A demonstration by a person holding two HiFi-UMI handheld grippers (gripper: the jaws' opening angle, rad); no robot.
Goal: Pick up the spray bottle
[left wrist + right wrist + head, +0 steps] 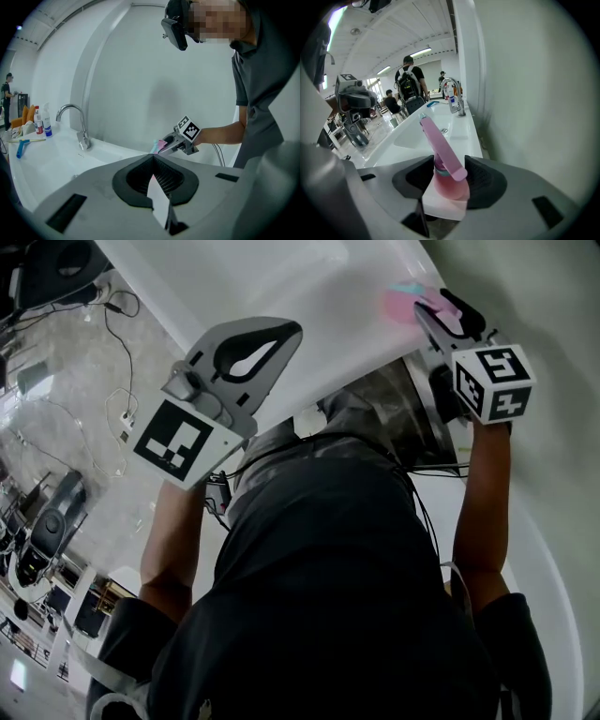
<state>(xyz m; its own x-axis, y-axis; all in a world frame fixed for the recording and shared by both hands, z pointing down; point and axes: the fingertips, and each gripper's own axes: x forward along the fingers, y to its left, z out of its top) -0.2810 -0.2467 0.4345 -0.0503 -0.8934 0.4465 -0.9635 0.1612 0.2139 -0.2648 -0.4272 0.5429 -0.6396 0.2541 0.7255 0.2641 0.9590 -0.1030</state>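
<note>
A pink spray bottle [451,185] with a long pink trigger head stands on the white counter [461,133], right between the jaws of my right gripper [449,164]. Those jaws stand wide, close on either side of the bottle's neck, and I see no squeeze on it. In the head view the pink spray bottle [405,304] shows just past the right gripper [433,320] at the upper right. The left gripper [153,157] is shut with nothing in it, held off to the left [289,332]; its camera sees the bottle [161,145] and the right gripper [174,141] farther off.
A long white counter [281,282] runs beside a pale wall [534,93]. It has a sink basin [417,136] and a chrome faucet [77,124]. Several bottles [42,123] and a blue-handled tool [21,147] lie at the far end. People [410,86] stand in the background.
</note>
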